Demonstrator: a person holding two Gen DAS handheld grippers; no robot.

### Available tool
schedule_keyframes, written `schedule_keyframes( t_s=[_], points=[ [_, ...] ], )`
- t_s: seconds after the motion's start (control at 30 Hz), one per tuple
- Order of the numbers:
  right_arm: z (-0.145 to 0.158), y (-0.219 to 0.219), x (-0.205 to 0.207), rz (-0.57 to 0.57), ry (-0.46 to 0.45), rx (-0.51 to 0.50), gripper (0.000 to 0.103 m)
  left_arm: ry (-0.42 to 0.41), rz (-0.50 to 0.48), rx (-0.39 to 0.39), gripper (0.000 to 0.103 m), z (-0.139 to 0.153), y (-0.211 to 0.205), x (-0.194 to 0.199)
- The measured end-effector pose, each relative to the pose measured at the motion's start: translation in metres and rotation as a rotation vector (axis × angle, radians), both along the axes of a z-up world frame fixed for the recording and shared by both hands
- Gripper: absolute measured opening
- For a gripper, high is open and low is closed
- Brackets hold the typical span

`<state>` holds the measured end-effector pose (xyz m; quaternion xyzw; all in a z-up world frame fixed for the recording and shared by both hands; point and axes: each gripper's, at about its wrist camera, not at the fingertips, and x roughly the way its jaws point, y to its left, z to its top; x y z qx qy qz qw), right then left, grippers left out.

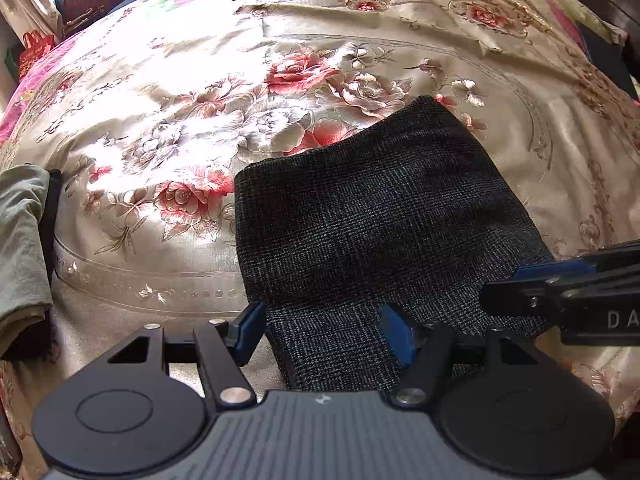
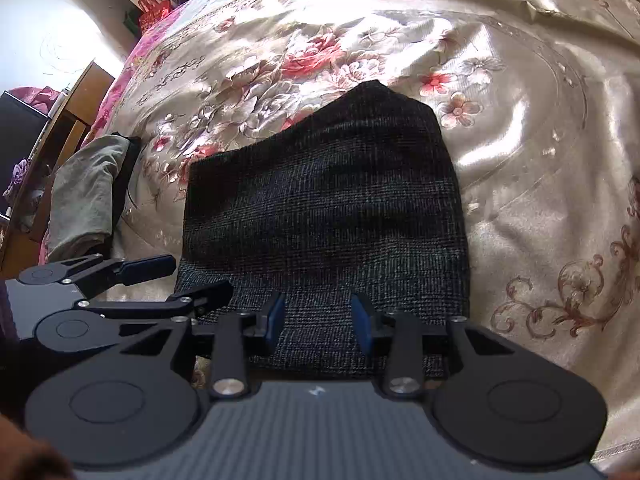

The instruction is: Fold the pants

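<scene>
The dark grey checked pants (image 1: 384, 216) lie folded into a compact block on the floral bedspread (image 1: 168, 128). They also show in the right wrist view (image 2: 324, 208). My left gripper (image 1: 324, 334) is open and empty over the near left corner of the pants. My right gripper (image 2: 318, 322) is open and empty over the near edge of the pants. The right gripper shows from the side in the left wrist view (image 1: 532, 288). The left gripper shows at the left of the right wrist view (image 2: 200, 276).
A grey-green garment (image 1: 20, 240) lies over something dark at the bed's left edge; it also shows in the right wrist view (image 2: 84, 196). A folded beige cloth (image 1: 460, 12) lies at the far side of the bed. Wooden furniture (image 2: 60, 120) stands left of the bed.
</scene>
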<state>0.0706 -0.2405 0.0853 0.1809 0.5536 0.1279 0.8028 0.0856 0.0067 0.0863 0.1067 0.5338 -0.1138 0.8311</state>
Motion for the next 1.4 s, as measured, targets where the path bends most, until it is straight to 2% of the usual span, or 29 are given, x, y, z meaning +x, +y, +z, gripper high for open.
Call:
schedule_keyframes(
  t_s=[0.37,0.83,1.23,1.4],
  points=[
    [0.004,0.001,0.001,0.004,0.011,-0.01,0.043,0.003,0.004,-0.013,0.078,0.0,-0.004,0.002],
    [0.004,0.007,0.001,0.015,0.03,-0.016,0.043,0.018,0.009,-0.011,0.078,0.0,-0.004,0.003],
    [0.005,0.013,-0.013,-0.013,0.036,-0.028,0.044,0.025,-0.013,-0.017,0.079,0.0,-0.002,-0.008],
    [0.003,0.014,-0.019,0.007,0.035,-0.015,0.045,0.028,0.007,-0.006,0.079,-0.002,-0.002,-0.013]
  ],
)
